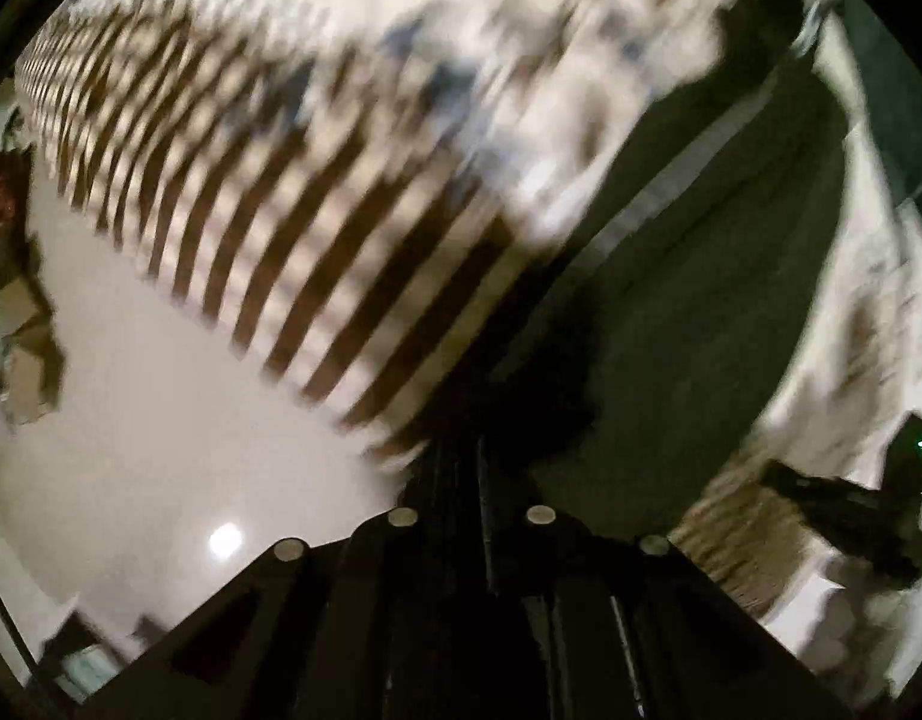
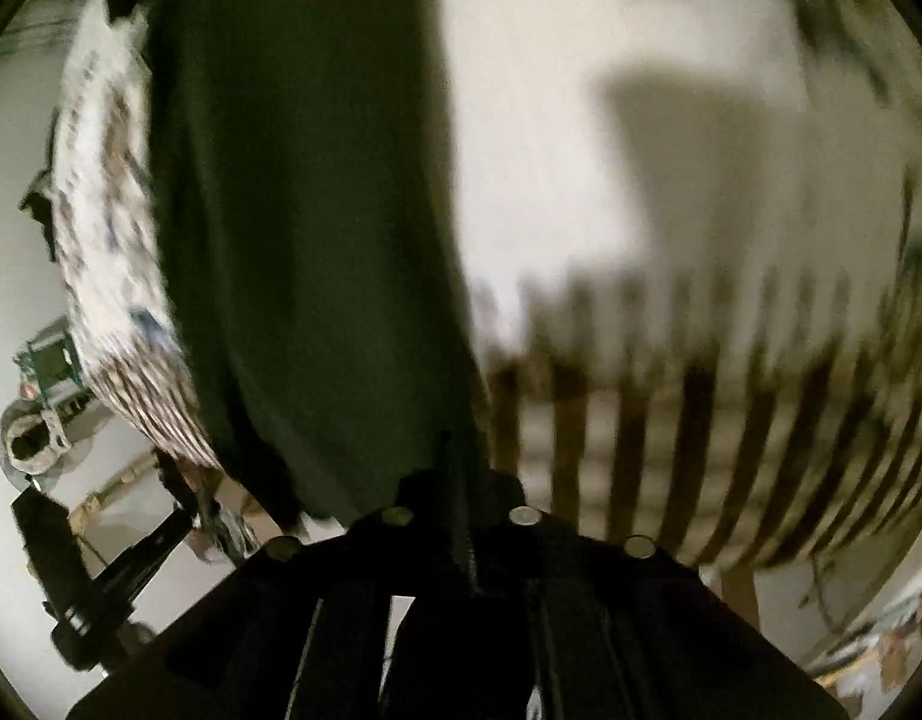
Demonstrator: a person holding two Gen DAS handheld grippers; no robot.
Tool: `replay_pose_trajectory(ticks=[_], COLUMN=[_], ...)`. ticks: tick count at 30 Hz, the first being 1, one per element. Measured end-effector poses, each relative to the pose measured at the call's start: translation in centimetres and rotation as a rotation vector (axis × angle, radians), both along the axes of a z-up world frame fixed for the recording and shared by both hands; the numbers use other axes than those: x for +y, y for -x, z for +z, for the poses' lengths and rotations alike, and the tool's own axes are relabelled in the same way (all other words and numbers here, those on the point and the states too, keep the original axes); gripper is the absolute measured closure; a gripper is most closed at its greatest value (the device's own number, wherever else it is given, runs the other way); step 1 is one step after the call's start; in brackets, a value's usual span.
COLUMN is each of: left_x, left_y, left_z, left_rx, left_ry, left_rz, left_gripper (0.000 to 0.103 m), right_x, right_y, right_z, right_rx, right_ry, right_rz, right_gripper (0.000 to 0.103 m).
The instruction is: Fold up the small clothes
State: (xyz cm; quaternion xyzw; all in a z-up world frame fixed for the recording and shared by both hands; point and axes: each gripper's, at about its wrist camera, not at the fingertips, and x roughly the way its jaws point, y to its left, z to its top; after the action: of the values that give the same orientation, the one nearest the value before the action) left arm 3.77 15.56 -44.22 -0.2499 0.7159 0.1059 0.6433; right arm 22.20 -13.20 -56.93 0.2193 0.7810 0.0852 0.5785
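Two hand-held grippers, left hand-held gripper [image 1: 478, 456] and right hand-held gripper [image 2: 461, 468], each clamped on one dark green garment [image 2: 293, 210].

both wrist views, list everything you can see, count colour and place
dark garment: one, dark green, hanging from both grippers, stretched between them
patterned cloth: one, white with brown stripes and blue-grey blotches, spread beneath the garment
floor: pale, glossy, beside the cloth
clutter: several blurred items, colours unclear, on the floor at the right wrist view's left edge
left gripper: one, black, shut on the dark garment
right gripper: one, black, shut on the dark garment
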Motion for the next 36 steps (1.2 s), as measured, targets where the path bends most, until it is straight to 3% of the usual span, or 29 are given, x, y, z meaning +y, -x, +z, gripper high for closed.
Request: replay_pose_trajectory(ticks=[1,2,3,4,5,6,8,12,17,20,21,23,24,27,30,32,36], left_x=[-0.1,-0.5,-0.9,-1.4,-2.0,-2.4,-3.4,-7.7,-11.0,-11.9,-11.9,-11.8,-11.7,-10.3,-8.3,-8.3,-8.7], left_y=[-1.8,-4.0,-6.0,-8.3,-10.9,-12.9,-18.5,-28.8,-36.5,-39.2,-39.8,-40.3,-40.4,-40.7,-42.0,-42.8,-42.7], left_z=[0.9,1.6,2.0,2.0,1.9,1.6,0.6,-3.4,-6.1,-8.0,-8.3,-8.6,-8.6,-8.6,-10.3,-11.2,-10.0], left_rx=[-0.038,-0.076,-0.102,-0.13,-0.162,-0.188,-0.232,-0.245,-0.217,-0.2,-0.215,-0.224,-0.226,-0.243,-0.211,-0.18,-0.181], left_ry=[0.014,0.026,0.037,0.056,0.082,0.104,0.143,0.143,0.076,0.044,0.051,0.066,0.073,0.117,0.169,0.2,0.206], left_rz=[0.003,0.001,-0.001,-0.002,0.005,0.012,-0.008,-0.116,-0.279,-0.337,-0.342,-0.351,-0.352,-0.323,-0.269,-0.292,-0.361], left_gripper=[0.096,0.09,0.076,0.067,0.056,0.053,0.053,0.053,0.053,0.055,0.071,0.086,0.09,0.092,0.092,0.092,0.088], right_x=[-0.5,-0.9,-1.5,-1.9,-2.8,-3.2,-4.4,-6.8,-7.1,-7.1,-6.9,-7.0,-7.3,-7.6,-8.1,-8.2,-7.4], right_y=[-1.6,-3.0,-5.0,-6.7,-8.4,-9.8,-14.2,-22.0,-30.6,-33.8,-34.3,-35.5,-35.7,-36.2,-36.4,-37.1,-38.3], right_z=[0.7,1.1,1.9,2.3,2.9,3.1,3.6,3.3,0.3,-2.2,-3.0,-4.7,-5.0,-4.1,-3.5,-3.9,-3.8], right_rx=[-0.03,-0.058,-0.092,-0.115,-0.13,-0.141,-0.169,-0.204,-0.223,-0.216,-0.203,-0.17,-0.172,-0.188,-0.189,-0.163,-0.143], right_ry=[-0.002,-0.003,-0.007,-0.016,-0.023,-0.024,-0.016,-0.009,-0.027,-0.038,-0.047,-0.1,-0.112,-0.022,0.049,0.068,0.081], right_rz=[-0.01,-0.022,-0.044,-0.064,-0.079,-0.093,-0.13,-0.205,-0.302,-0.394,-0.413,-0.447,-0.455,-0.418,-0.445,-0.454,-0.394], right_gripper=[0.082,0.064,0.051,0.047,0.045,0.045,0.045,0.045,0.045,0.036,0.036,0.037,0.056,0.081,0.087,0.087,0.086])
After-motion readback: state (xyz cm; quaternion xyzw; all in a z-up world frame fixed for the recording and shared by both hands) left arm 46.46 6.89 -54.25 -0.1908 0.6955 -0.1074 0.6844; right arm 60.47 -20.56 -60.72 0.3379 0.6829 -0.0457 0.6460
